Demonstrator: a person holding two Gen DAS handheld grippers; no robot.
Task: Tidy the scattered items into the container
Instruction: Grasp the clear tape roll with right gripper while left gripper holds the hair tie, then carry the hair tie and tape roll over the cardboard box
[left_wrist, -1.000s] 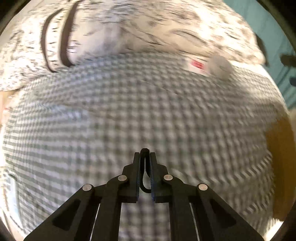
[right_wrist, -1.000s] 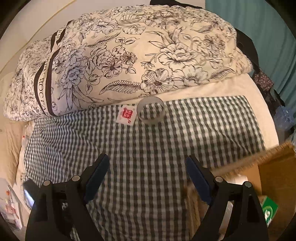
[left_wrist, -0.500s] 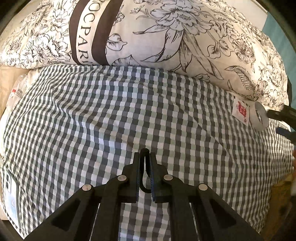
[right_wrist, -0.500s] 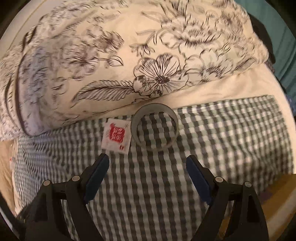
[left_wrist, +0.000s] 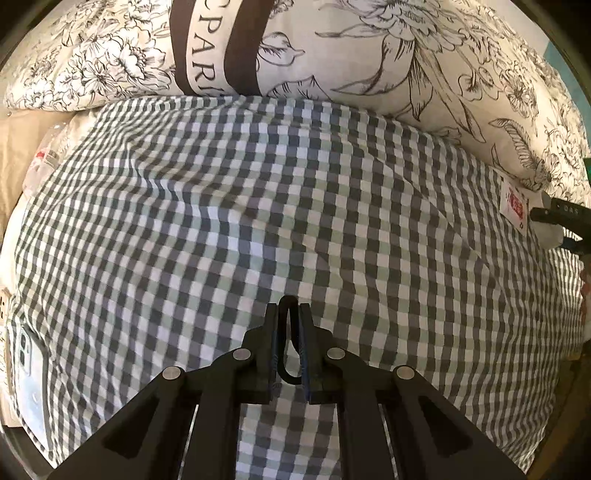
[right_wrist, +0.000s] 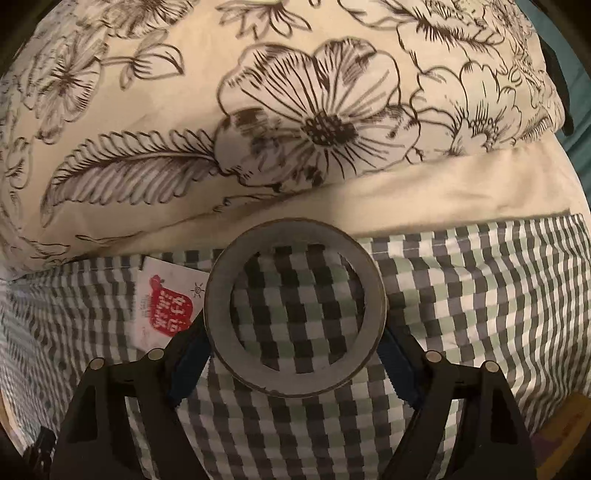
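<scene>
Two blue-padded fingers of the right gripper (right_wrist: 295, 354) straddled the tape roll (right_wrist: 295, 310), one on each side of its grey ring, and the jaws were closing on it; whether the pads had yet pressed against the roll could not be told. A second before, that gripper had hung well back over the checked cloth (right_wrist: 461, 295) with the roll far ahead of it; by now it had come down and forward until the roll filled the space between its fingers. The roll lay flat near the cloth's far edge, close under the floral pillow (right_wrist: 314, 122), with a white sachet bearing a red mark (right_wrist: 166, 302) touching it on the left, and the left finger stood just beside that sachet. The left gripper (left_wrist: 290, 343) was fully closed on nothing but its own black loop, over the bare middle of the cloth. The cardboard container, seen a second earlier at the cloth's right edge, was out of view. Judging by this, the pick was nearly made, and the sachet would remain to be collected afterwards.
</scene>
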